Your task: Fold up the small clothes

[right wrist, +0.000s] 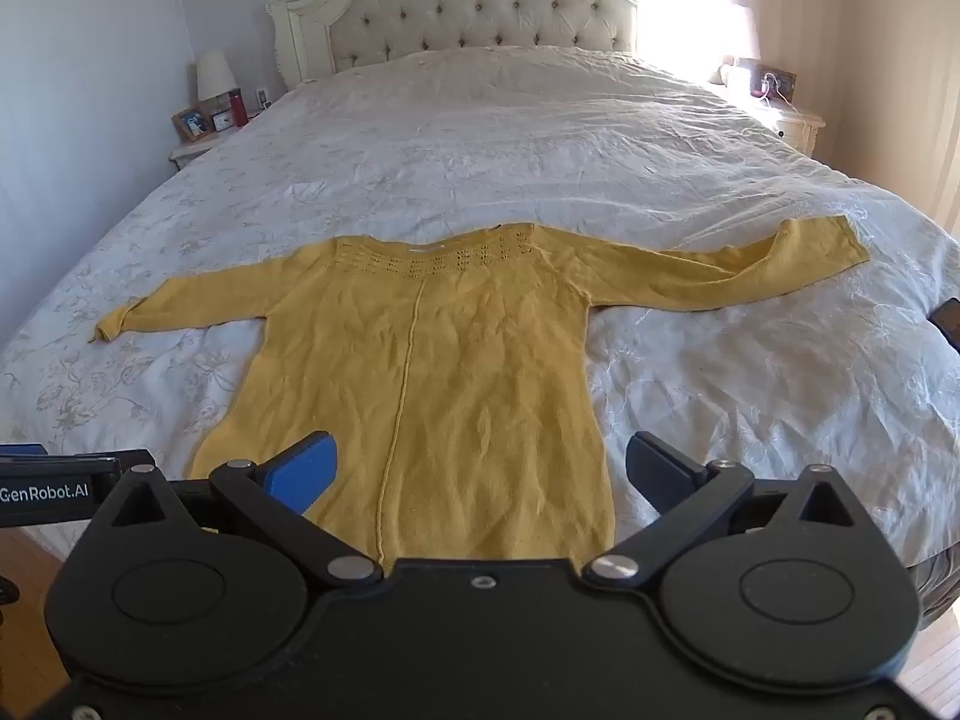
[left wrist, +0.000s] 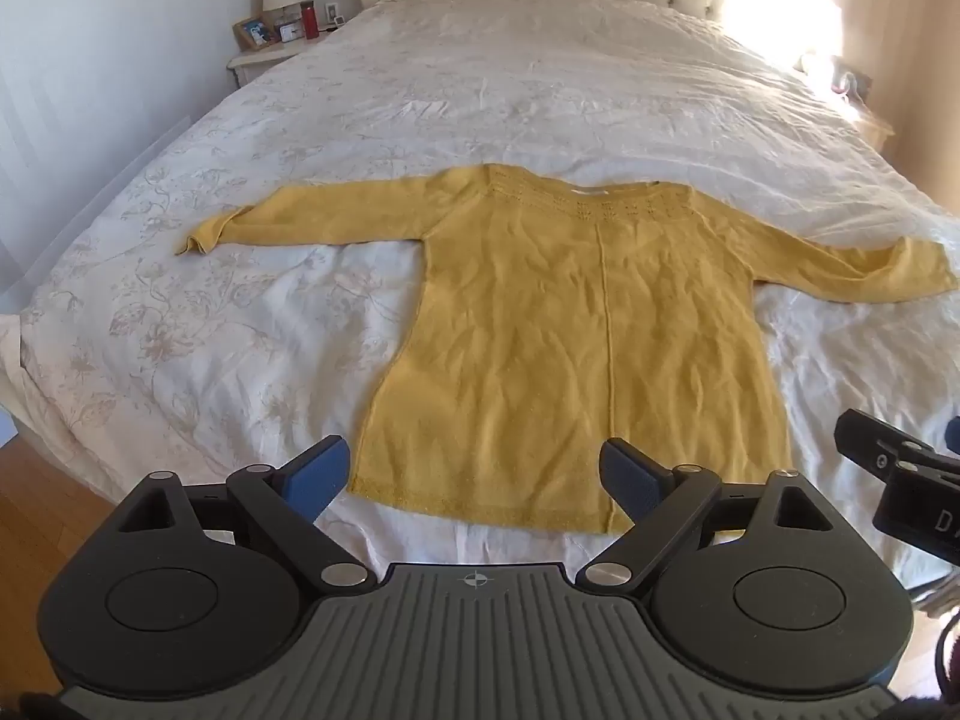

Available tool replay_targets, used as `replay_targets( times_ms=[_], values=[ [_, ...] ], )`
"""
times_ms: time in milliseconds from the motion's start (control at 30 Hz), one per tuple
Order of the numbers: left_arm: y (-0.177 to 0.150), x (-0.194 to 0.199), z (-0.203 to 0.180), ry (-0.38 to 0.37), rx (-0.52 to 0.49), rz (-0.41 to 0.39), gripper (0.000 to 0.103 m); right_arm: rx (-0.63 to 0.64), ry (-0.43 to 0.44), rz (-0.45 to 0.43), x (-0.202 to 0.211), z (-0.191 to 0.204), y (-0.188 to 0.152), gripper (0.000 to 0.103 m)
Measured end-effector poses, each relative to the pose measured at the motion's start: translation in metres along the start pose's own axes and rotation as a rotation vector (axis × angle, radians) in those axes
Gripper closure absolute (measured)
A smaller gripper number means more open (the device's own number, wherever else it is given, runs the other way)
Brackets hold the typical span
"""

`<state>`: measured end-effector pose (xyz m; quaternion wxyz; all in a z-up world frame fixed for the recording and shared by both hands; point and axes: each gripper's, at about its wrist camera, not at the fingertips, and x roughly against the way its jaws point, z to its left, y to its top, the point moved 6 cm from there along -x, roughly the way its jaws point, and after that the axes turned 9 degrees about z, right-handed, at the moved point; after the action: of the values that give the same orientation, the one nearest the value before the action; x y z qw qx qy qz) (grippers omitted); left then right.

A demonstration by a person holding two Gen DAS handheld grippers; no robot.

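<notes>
**Sweater laid flat on bed, both claws open above the hem**

The yellow sweater [left wrist: 576, 324] lies flat on the white bedspread [left wrist: 480, 90], spread across the near half of the bed. The neckline points toward the far tufted headboard [right wrist: 480, 0], and the hem lies at the near edge. Both sleeves extend outward. The left sleeve [left wrist: 258, 225] runs straight out and ends in a slightly curled cuff. The right sleeve [right wrist: 750, 270] runs out to the right with its cuff end angled toward the far side. A raised seam runs down the middle of the body from neckline to hem.

The left claw [left wrist: 474, 471] is set wide, with nothing between its blue pads. It hovers over the near left part of the hem, apart from the fabric.

The right claw [right wrist: 480, 468] is also set wide and grips nothing. It hovers over the near right part of the hem. Whether either claw is touching the bedspread cannot be determined.

At the far left, a nightstand [right wrist: 192, 150] carries a lamp [right wrist: 215, 75], a picture frame [right wrist: 191, 123] and a red bottle [right wrist: 239, 108]. A second nightstand [right wrist: 792, 120] stands at the far right in strong window light.
</notes>
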<state>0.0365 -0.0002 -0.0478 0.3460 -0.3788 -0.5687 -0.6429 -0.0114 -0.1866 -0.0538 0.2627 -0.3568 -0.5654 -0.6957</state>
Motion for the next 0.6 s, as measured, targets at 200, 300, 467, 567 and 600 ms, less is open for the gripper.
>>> replay_targets(
  times_ms=[200, 300, 467, 567, 600],
  values=[
    [-0.006, -0.004, -0.007, -0.003, -0.001, 0.015, 0.012, -0.03, 0.006, 0.021, -0.003, -0.009, -0.002, 0.001],
    [-0.014, -0.011, -0.02, 0.004, 0.001, 0.018, 0.012, -0.036, -0.004, 0.04, -0.004, -0.008, 0.0, 0.001],
    [-0.009, -0.008, -0.011, -0.017, -0.009, 0.05, 0.012, -0.047, 0.001, 0.044, -0.006, -0.012, 0.0, 0.001],
    [-0.007, -0.009, -0.009, -0.017, -0.006, 0.054, 0.012, -0.048, 0.005, 0.044, -0.006, -0.012, -0.001, 0.001],
    [-0.007, -0.009, -0.009, -0.015, -0.004, 0.054, 0.012, -0.047, 0.006, 0.046, -0.006, -0.012, -0.001, 0.001]
  ],
)
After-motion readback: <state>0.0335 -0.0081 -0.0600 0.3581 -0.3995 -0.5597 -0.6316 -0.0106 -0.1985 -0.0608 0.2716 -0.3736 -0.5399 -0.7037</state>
